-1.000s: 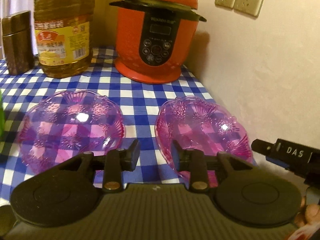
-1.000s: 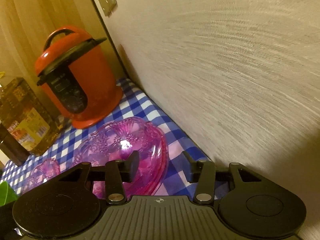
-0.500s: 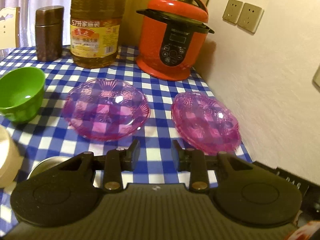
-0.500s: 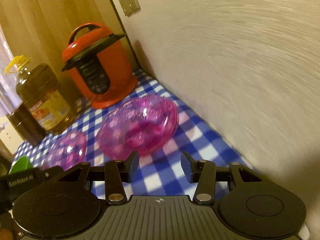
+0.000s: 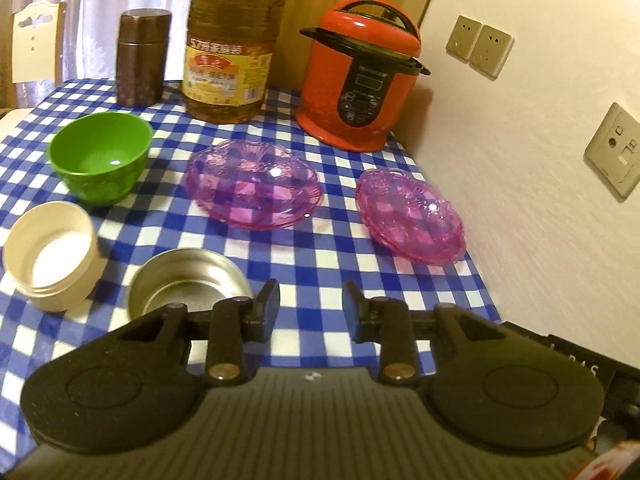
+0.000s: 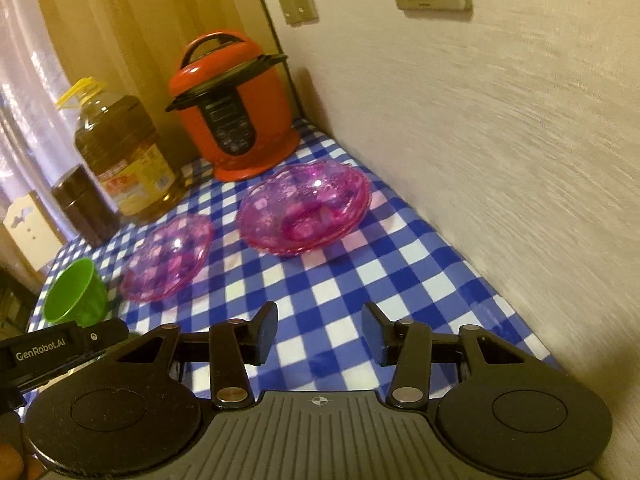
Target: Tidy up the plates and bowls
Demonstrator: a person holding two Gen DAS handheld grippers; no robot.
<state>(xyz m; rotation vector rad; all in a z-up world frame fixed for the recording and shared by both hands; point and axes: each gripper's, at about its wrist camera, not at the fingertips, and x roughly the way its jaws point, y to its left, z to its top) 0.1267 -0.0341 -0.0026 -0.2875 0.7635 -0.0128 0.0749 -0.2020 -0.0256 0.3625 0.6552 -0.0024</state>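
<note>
A single pink glass plate (image 5: 254,182) (image 6: 168,258) lies mid-table. A stack of pink plates (image 5: 412,216) (image 6: 304,206) lies near the wall. A green bowl (image 5: 100,156) (image 6: 76,294), a cream bowl (image 5: 50,248) and a steel bowl (image 5: 188,284) stand at the left. My left gripper (image 5: 310,306) is open and empty, above the table's front, right of the steel bowl. My right gripper (image 6: 320,328) is open and empty, well back from the stack.
A red pressure cooker (image 5: 360,76) (image 6: 234,108), an oil bottle (image 5: 230,48) (image 6: 120,148) and a brown canister (image 5: 140,62) stand along the back. The wall (image 5: 540,160) with sockets runs close along the table's right edge. A blue checked cloth (image 5: 320,264) covers the table.
Both grippers have pulled back and up from the pink plates, both open and empty. The green, cream and steel bowls have come into the left wrist view.
</note>
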